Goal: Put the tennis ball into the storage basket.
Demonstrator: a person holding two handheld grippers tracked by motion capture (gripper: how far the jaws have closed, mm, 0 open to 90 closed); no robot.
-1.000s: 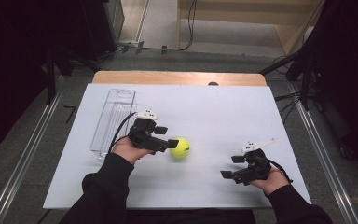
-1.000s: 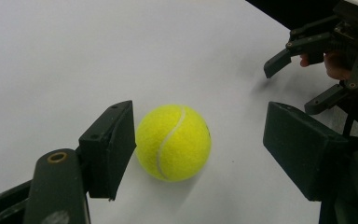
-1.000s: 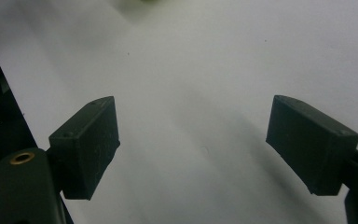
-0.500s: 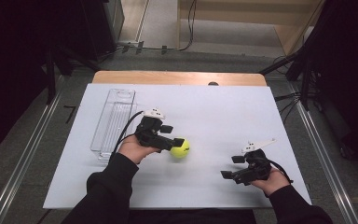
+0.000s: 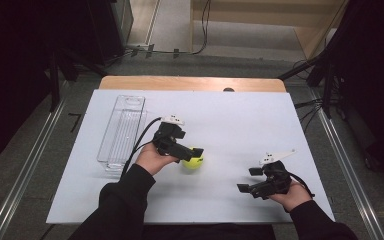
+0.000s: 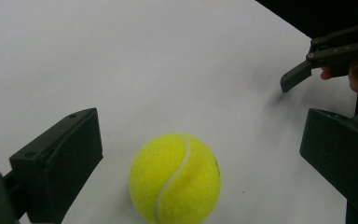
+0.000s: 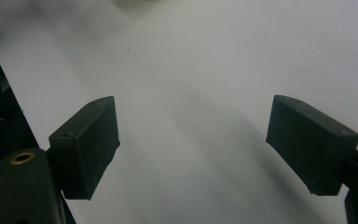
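- Between your left tongs [image 6: 200,154], whose jaws have just been opening and now stand wide, the tennis ball [image 6: 175,178] sits on the tabletop [image 5: 240,120] untouched by either pad.
- You look to be at the release or just before a fresh grasp; next, either back off or centre the ball and close evenly so it cannot roll.
- Your right tongs [image 7: 193,144] are released, holding nothing, well apart near the front edge.
- Farther left lies a clear tray [image 5: 122,131]; beyond the white tabletop, a grey floor with cables.
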